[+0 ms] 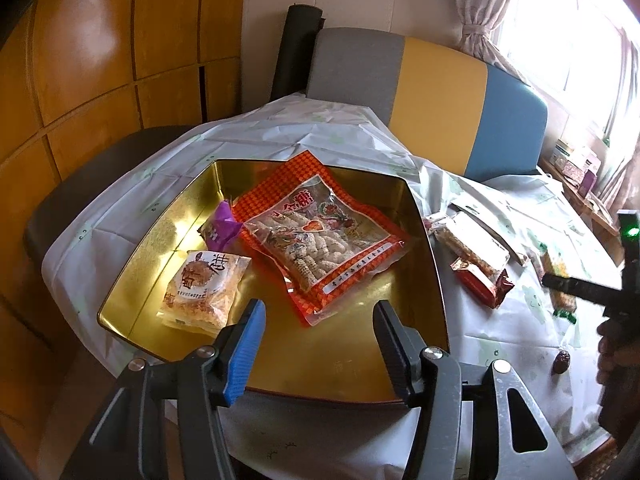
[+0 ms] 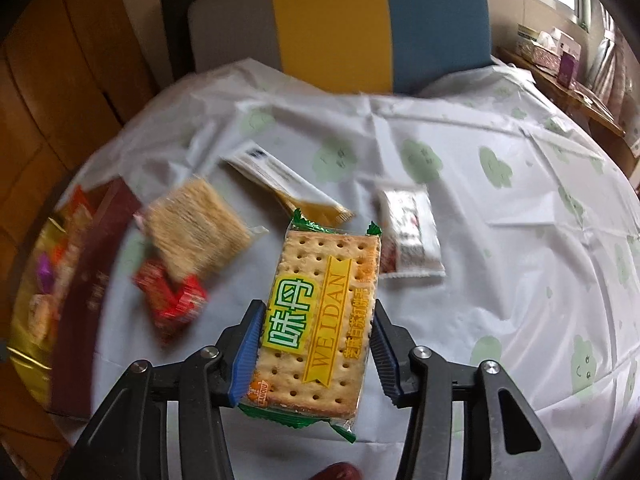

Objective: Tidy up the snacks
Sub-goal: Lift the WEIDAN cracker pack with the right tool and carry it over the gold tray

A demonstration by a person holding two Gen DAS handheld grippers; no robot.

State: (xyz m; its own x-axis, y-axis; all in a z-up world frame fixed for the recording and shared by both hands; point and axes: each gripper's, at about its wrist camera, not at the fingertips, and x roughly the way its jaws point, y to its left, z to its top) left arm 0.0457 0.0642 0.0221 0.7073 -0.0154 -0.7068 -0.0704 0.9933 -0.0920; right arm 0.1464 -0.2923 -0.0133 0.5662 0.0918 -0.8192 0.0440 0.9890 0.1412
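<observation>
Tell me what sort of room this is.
Probably a home dining room: a table under a white tablecloth with green prints, an upholstered chair pulled up to it, and a curtained window behind.

Green-edged cracker pkt (image 2: 320, 320) gripped lengthwise; orange bag (image 1: 320, 232), pastry pkt (image 1: 204, 288) in gold tin (image 1: 160, 224).

Light source: daylight from the window (image 1: 576, 40), blown out to white at upper right in the left wrist view. Glare: bright patches on the gold tin (image 1: 168, 216) floor, left of the window; sheen on the wooden panels (image 1: 92, 40). Blur: right wrist view smeared by motion at left, the cracker packet (image 2: 320, 320) sharp. Distortion: fisheye bending, dark corners.
</observation>
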